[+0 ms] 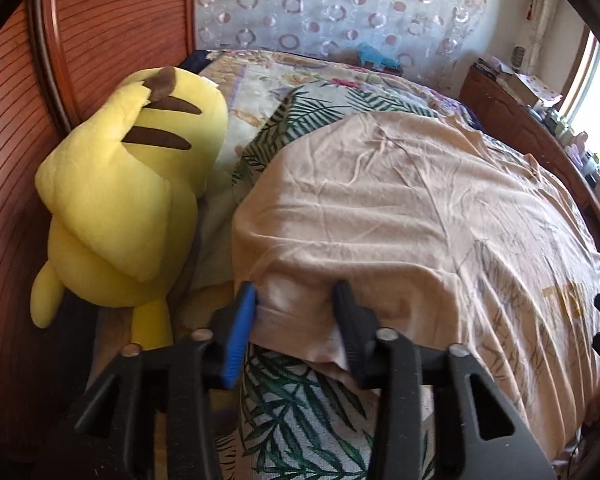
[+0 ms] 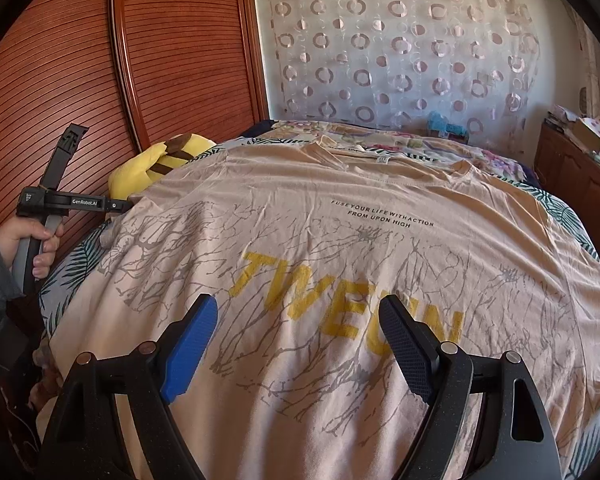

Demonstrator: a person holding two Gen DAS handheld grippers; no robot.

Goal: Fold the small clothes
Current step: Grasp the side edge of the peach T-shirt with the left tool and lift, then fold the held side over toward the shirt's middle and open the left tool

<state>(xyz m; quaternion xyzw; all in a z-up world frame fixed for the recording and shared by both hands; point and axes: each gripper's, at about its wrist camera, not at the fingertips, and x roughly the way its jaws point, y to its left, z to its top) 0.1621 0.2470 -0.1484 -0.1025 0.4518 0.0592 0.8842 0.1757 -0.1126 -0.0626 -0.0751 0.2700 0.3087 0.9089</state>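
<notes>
A peach T-shirt [image 2: 340, 208] with yellow letters and a grey branch print lies spread flat on the bed. In the left wrist view the shirt [image 1: 400, 208] fills the middle and right. My left gripper [image 1: 298, 300] stands at the shirt's left edge with a bunched fold of peach cloth between its partly closed fingers. It also shows in the right wrist view [image 2: 118, 205], held by a hand at the shirt's left side. My right gripper [image 2: 300, 316] is open and empty, hovering over the shirt's lower front near the yellow letters.
A yellow plush toy [image 1: 128, 192] lies left of the shirt against a wooden slatted wardrobe [image 1: 112, 20]. The bed has a palm-leaf bedspread [image 1: 300, 412]. A curtain [image 2: 400, 52] hangs behind; a wooden cabinet [image 2: 580, 176] stands at the right.
</notes>
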